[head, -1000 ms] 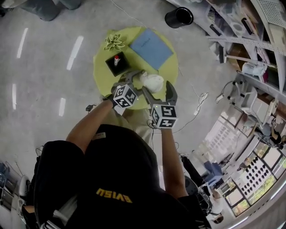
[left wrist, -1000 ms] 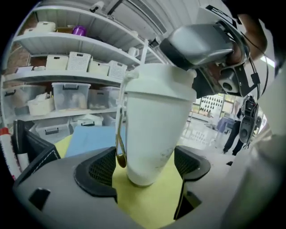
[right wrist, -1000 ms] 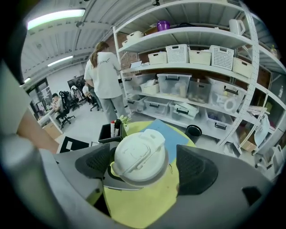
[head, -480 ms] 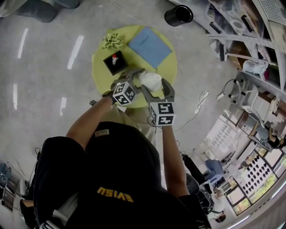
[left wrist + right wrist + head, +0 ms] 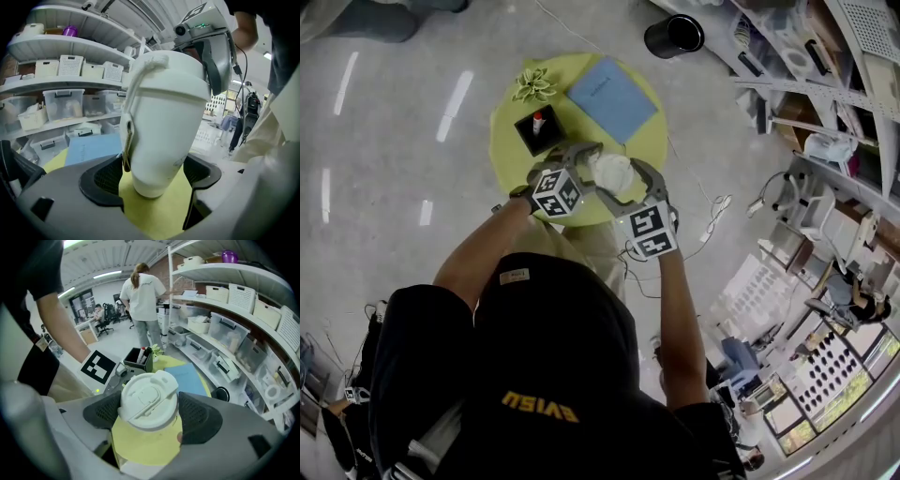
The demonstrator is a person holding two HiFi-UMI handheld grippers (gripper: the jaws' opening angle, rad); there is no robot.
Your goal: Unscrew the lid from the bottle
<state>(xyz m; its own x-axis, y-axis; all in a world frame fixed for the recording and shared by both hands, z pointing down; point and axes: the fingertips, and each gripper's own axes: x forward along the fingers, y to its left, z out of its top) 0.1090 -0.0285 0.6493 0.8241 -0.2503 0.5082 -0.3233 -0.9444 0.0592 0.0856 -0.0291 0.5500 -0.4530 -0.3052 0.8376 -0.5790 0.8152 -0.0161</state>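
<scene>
- Count on the round yellow-green table (image 5: 508, 150): one white bottle (image 5: 614, 173), one blue folder (image 5: 612, 94), one black pen holder (image 5: 539, 129), one green flower-shaped ornament (image 5: 534, 84).
- The bottle stands near the table edge closest to the person, between the two grippers. The other three items lie beyond it, apart from it.
- One white lid (image 5: 147, 401), flip-top type, sits on the bottle's neck; not off.
- One white carry strap (image 5: 133, 89) runs down the bottle's side.
- State, left gripper (image 5: 153, 174): clamped on the bottle's lower body, one pad touching each side. Its jaws have just been opening slightly, with the bottle between them.
- State, right gripper (image 5: 150, 414): set over the top, jaws have just been closing, and both pads now press the lid's rim.
- Floor: one black round bin (image 5: 673, 36) beyond the table.
- Background: one person in a white top (image 5: 143, 296) beside shelves of storage boxes.
</scene>
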